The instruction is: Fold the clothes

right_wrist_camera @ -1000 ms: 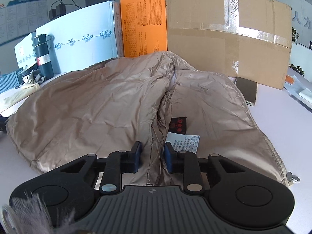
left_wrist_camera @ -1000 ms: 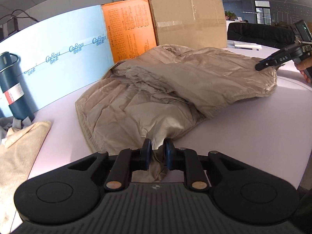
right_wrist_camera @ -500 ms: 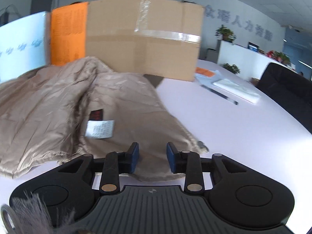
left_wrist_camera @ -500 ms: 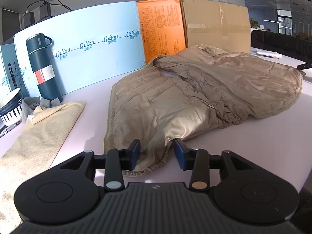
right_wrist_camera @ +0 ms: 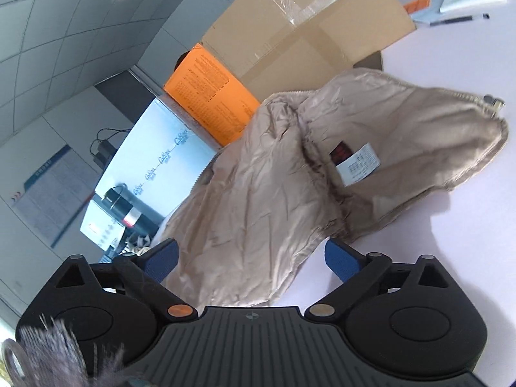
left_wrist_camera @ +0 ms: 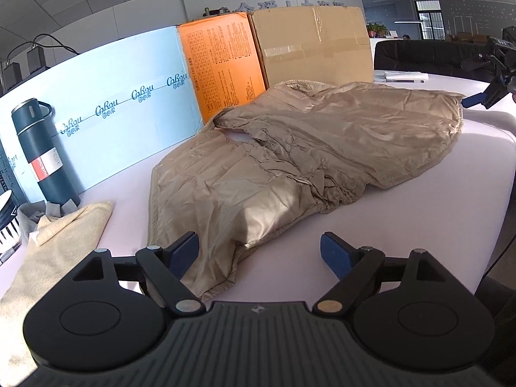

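Already the beige jacket point(left_wrist_camera: 290, 167) lies spread on the white table point(left_wrist_camera: 403, 225), 1 side flapped over the other, rumpled, its inner label point(right_wrist_camera: 358, 163) showing. That looks like only a 1st fold; squaring and further folds remain, I'd say. The left gripper point(left_wrist_camera: 258, 254) has its jaws opening, the hem lying loose between them, unpinched. The right gripper point(right_wrist_camera: 251, 258) is opening too, fabric between its fingers but free.

Dark flask point(left_wrist_camera: 45, 151) upright beside beige towel point(left_wrist_camera: 54, 245); cardboard box point(left_wrist_camera: 311, 43) behind.
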